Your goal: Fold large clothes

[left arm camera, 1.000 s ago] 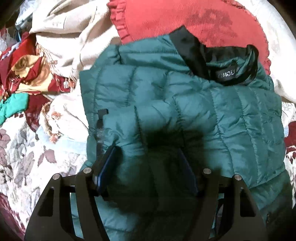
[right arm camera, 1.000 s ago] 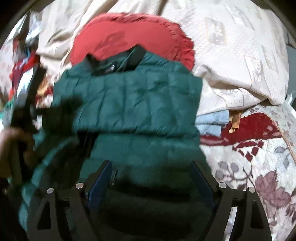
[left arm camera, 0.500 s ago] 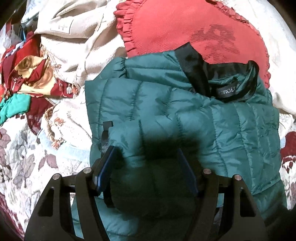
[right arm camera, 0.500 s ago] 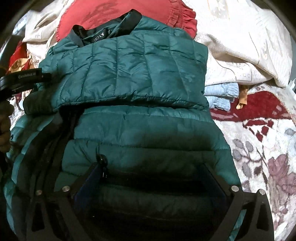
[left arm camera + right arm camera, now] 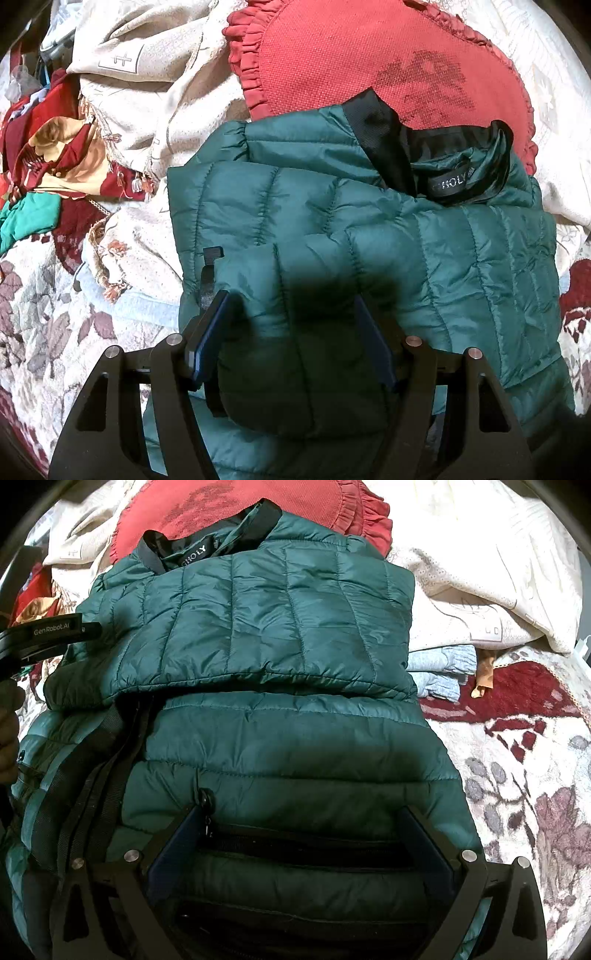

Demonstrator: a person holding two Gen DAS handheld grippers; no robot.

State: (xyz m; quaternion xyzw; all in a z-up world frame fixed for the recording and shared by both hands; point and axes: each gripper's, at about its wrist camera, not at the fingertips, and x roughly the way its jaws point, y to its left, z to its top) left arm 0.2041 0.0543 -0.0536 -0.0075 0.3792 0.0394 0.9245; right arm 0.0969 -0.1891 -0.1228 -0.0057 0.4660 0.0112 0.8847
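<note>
Floral bedding covers the bed, strewn with cream cloth and a red frilled cushion. On it lies the green puffer jacket, collar on the cushion, its upper part folded down across the body.

Change against one second ago: the right gripper has come lower and closer to the jacket, and its jaws have gone from partly open to full spread. They now straddle the pocket zip near the hem, pads clear of the fabric; nothing is held. In the left view the scene is almost unchanged.

Pose: the left gripper points steeply down at the jacket's side, jaws at medium width, clamped on a rolled bulge of green sleeve. In the right view its black body enters from the left edge, with the person's hand beneath it.
</note>
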